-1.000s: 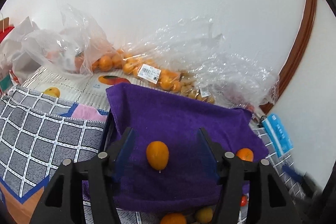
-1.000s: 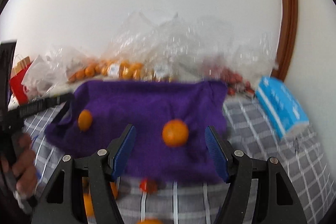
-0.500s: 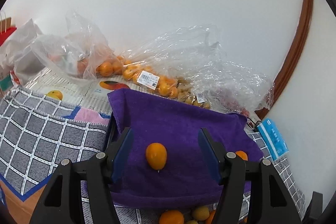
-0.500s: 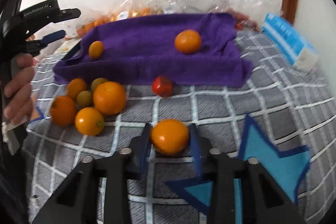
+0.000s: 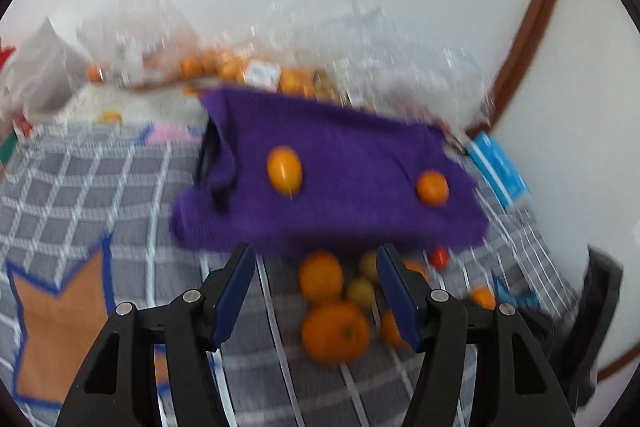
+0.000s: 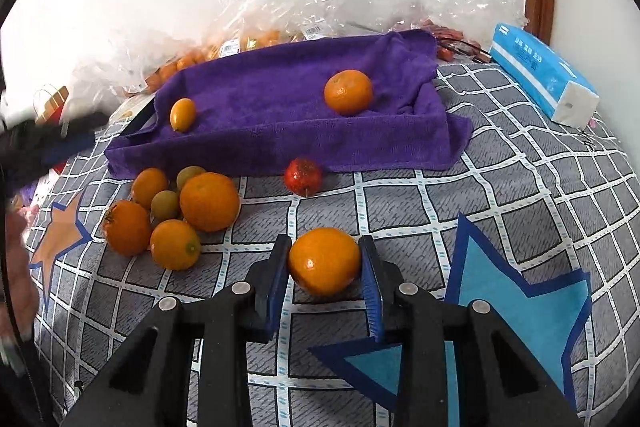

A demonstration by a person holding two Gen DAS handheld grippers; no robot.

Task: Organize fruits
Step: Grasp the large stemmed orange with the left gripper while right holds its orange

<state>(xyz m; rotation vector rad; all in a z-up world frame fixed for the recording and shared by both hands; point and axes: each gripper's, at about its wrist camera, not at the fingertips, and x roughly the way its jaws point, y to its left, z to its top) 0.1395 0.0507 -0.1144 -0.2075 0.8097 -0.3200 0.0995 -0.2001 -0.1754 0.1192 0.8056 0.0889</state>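
While two fruits already lie on the purple towel [image 6: 280, 123], a small oval one [image 6: 183, 114] at its left and a mandarin [image 6: 348, 92] toward its right, most of the sorting looks undone. The right gripper [image 6: 325, 277] has its jaws narrowed round an orange [image 6: 324, 261] on the checked cloth [image 6: 520, 195]; both pads sit at the fruit's sides, seemingly touching, though the orange appears to rest on the cloth, so I judge the grasp just made and the lift not yet begun. The left gripper [image 5: 316, 291] hangs with jaws wide and nothing between them, above a loose pile [image 6: 172, 211] of oranges and two small greenish fruits just in front of the towel. A red fruit [image 6: 303, 177] lies alone at the towel's front edge. By my count eight pieces remain off the towel, counting the one in the right jaws. Bags of more fruit [image 6: 248, 39] sit behind, against the wall; whether they belong to the job I cannot tell.
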